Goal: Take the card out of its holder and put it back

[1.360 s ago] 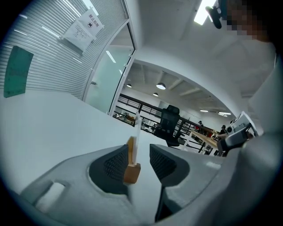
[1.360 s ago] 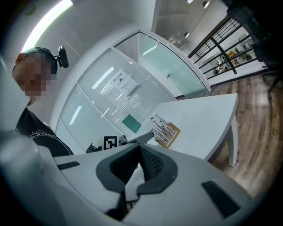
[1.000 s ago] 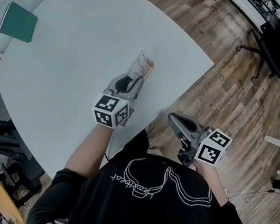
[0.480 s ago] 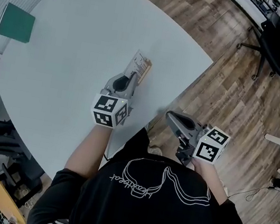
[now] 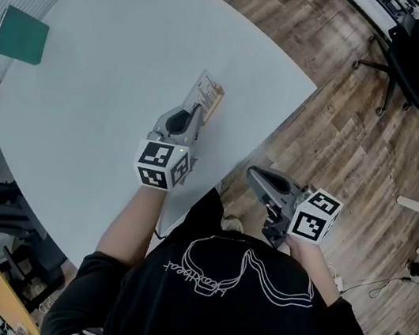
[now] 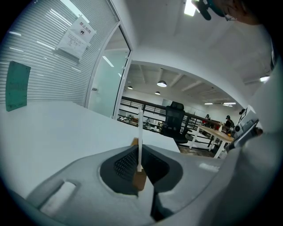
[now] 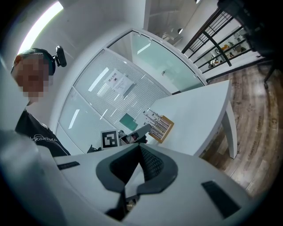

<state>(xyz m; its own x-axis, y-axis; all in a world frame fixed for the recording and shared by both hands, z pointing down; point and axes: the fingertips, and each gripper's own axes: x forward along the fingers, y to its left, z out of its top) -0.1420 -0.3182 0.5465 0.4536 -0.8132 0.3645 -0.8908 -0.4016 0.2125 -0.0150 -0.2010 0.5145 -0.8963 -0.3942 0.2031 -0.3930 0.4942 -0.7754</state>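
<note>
**Left gripper [image 5: 195,109] pinches the card [image 6: 140,128]**

Its fingers [image 6: 125,162] have just been closing. They now press narrowly on the thin white card, which is seen edge-on between them. The brown holder [image 6: 139,180] shows just below the grip. Card and holder are over the pale worktop [image 5: 128,36], near its front edge. The right gripper [image 5: 255,176] hangs beyond that edge, above the wooden floor [image 5: 338,121], with its fingers together and nothing between them. A green book [image 5: 20,33] lies at the worktop's far corner. An office chair [image 5: 418,55] stands well apart.
</note>
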